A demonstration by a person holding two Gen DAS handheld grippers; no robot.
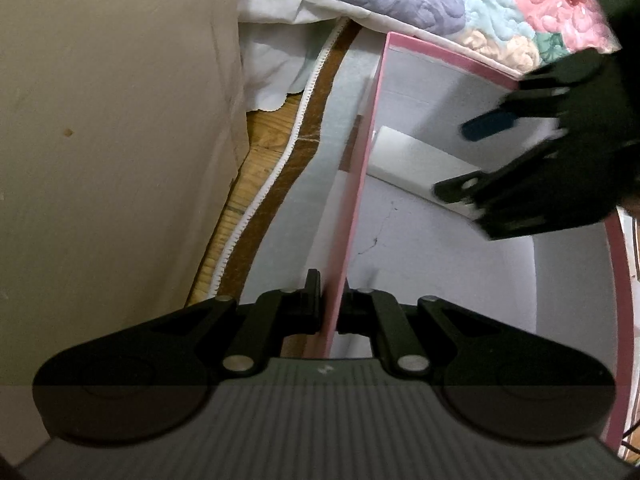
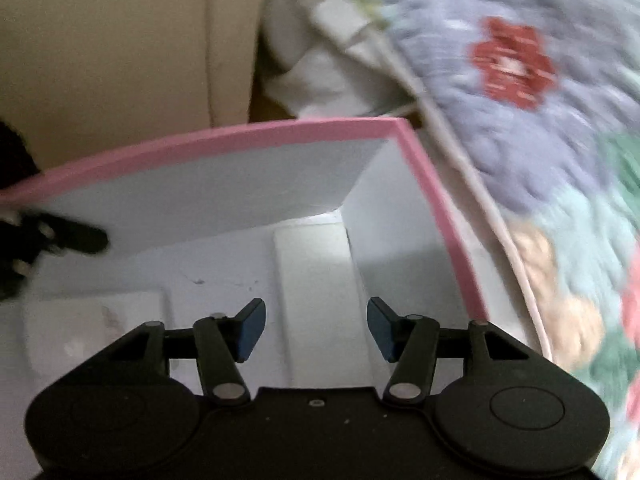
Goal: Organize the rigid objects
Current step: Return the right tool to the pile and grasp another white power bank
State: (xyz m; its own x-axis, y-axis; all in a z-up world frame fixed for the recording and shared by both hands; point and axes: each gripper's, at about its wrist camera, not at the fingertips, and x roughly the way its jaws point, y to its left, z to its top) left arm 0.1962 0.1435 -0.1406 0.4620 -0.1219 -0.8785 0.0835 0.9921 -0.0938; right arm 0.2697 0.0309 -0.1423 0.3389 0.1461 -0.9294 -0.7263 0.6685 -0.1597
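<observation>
Left wrist view looks steeply down, close along the pink-rimmed box (image 1: 362,184) wall, quilt (image 1: 460,0) at 1 o'clock; right wrist view looks down into that shared box (image 2: 436,208) interior, quilt (image 2: 540,120) at 2 o'clock.

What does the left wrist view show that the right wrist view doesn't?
Left only: the left tongs shut on the pink box's wall, a strip of wood floor, and the right tongs from outside. Right only: the right tongs' open blue pads above the white block. Both: box, white block, floral quilt.
</observation>
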